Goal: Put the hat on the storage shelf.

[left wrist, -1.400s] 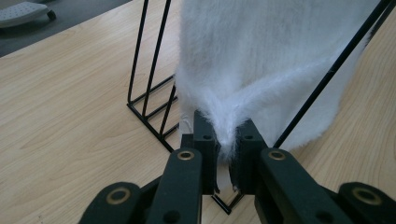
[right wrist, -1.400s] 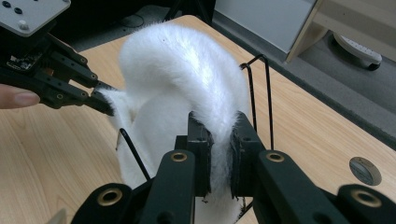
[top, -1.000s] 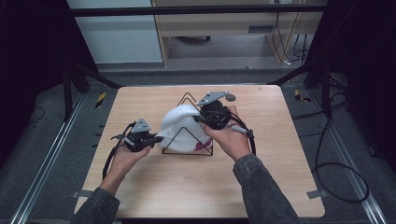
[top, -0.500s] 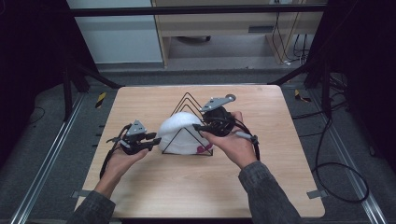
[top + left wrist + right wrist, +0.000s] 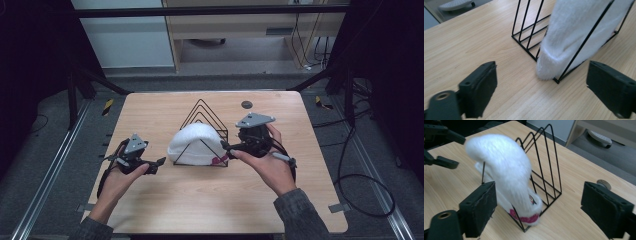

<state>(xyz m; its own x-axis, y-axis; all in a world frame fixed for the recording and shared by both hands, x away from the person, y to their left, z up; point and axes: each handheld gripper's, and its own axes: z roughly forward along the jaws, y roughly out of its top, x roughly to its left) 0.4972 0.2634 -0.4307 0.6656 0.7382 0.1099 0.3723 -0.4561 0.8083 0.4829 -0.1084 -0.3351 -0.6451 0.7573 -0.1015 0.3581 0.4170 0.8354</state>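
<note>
High view: a fluffy white hat lies draped in the near slot of the black wire rack at mid-table. Left gripper and right gripper flank it, jaws spread, empty.

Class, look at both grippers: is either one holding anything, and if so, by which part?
Nothing is held. The left gripper and right gripper are both open, apart from the white fluffy hat resting in the black wire rack.
</note>
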